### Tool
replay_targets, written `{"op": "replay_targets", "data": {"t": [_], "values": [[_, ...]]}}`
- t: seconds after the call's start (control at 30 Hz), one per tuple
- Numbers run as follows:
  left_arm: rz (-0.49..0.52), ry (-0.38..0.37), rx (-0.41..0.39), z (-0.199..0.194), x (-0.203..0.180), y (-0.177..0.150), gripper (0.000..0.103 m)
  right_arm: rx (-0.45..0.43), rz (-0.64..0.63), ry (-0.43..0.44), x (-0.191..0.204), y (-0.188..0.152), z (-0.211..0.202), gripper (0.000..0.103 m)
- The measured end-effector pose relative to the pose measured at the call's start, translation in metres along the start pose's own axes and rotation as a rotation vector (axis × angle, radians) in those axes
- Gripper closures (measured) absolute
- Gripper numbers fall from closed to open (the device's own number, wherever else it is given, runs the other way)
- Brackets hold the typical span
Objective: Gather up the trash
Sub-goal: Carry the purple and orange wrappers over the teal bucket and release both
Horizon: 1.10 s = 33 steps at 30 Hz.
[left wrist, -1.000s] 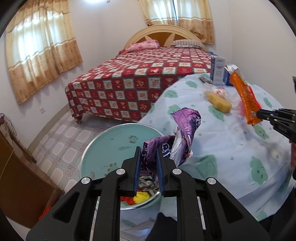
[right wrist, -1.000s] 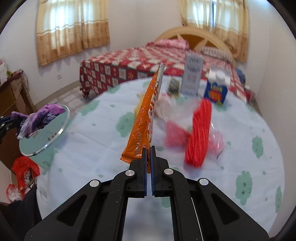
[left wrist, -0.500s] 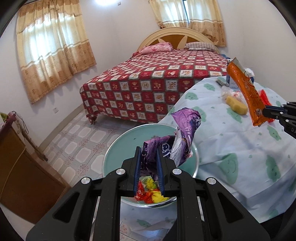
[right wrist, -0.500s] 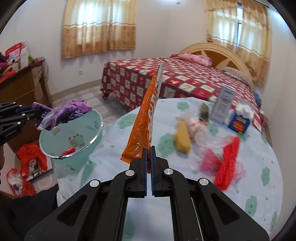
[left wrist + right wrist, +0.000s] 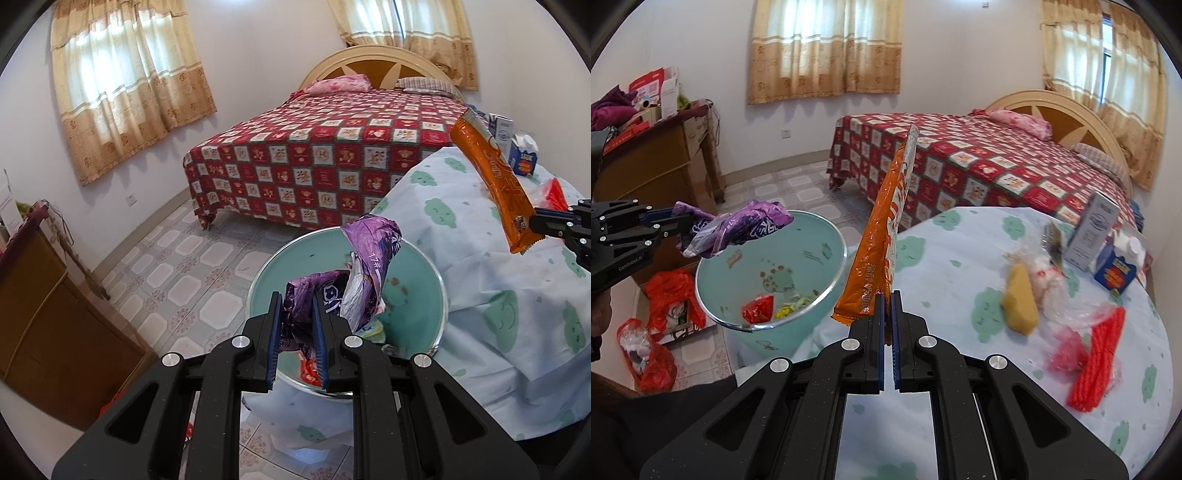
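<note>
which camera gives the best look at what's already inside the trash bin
The right wrist view. It looks into the tilted teal trash bin, showing a red wrapper and yellow-green scraps at the bottom. In the left wrist view, the left claw and its purple wrapper cover most of the bin's contents.

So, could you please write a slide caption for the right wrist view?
Right gripper holds an orange wrapper upright beside the teal trash bin; left gripper holds a purple wrapper over it.

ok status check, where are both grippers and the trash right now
Left gripper shut on crumpled purple foil wrapper, over teal plastic bin. Right gripper shut on long orange snack wrapper, beside bin. Nothing blocking.
</note>
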<state>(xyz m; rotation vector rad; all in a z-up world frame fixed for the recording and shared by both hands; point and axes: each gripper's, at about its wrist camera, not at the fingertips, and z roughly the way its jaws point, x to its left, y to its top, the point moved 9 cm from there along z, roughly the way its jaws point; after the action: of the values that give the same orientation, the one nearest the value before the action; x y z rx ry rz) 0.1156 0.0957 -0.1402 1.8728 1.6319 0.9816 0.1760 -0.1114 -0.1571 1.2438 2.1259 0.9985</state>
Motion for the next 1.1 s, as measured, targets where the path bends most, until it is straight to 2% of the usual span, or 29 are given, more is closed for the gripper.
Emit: {"op": "replay_targets", "data": {"t": [0.67, 1.1], "values": [[-0.061, 0.062, 0.028, 0.003, 0.043, -0.014, 0.087, 0.028, -0.099, 0.075, 0.046, 0.019, 0.028, 0.099], [-0.071, 0.060, 0.031, 0.005, 0.046, -0.014, 0.087, 0.034, -0.123, 0.091, 0.060, 0.018, 0.032, 0.099]]}}
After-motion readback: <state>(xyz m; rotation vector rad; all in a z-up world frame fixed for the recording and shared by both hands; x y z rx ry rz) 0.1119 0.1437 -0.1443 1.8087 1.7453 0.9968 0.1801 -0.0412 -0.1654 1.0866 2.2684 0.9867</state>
